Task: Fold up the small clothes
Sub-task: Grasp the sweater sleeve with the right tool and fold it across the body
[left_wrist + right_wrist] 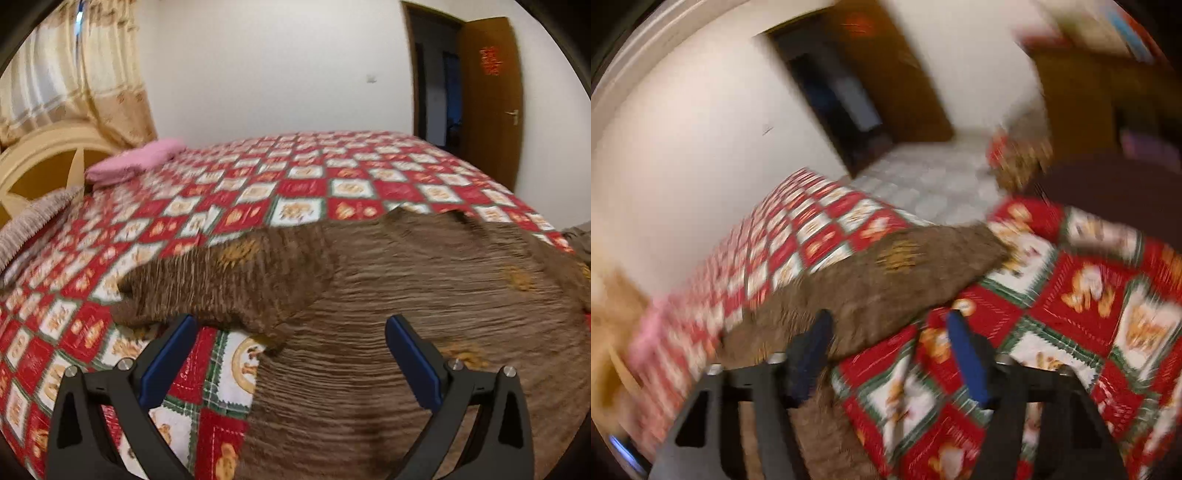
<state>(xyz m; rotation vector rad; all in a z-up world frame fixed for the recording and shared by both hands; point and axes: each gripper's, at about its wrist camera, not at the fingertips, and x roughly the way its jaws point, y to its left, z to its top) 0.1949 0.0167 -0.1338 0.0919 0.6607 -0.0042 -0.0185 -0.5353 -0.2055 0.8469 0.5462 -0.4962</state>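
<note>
A brown ribbed small garment [424,314] with orange bear motifs lies spread on the red, white and green checked bedspread [258,177]. One sleeve [229,288] reaches out to the left. My left gripper [291,321] hovers low over the garment's near left edge, jaws wide apart and nothing pinched. The right wrist view is blurred. There the garment [886,280] runs up from the lower left over the bedspread [1071,295]. My right gripper [889,314] stands partly open at the cloth's edge, the left finger [812,347] over the cloth and the right finger [964,350] over the bedspread.
A pink folded cloth [129,162] and a grey-pink pillow [33,221] lie by the cream headboard [48,155] at the far left. Curtains [92,74] hang behind. An open brown door [491,99] stands at the far right. Another brown cloth [580,236] shows at the bed's right edge.
</note>
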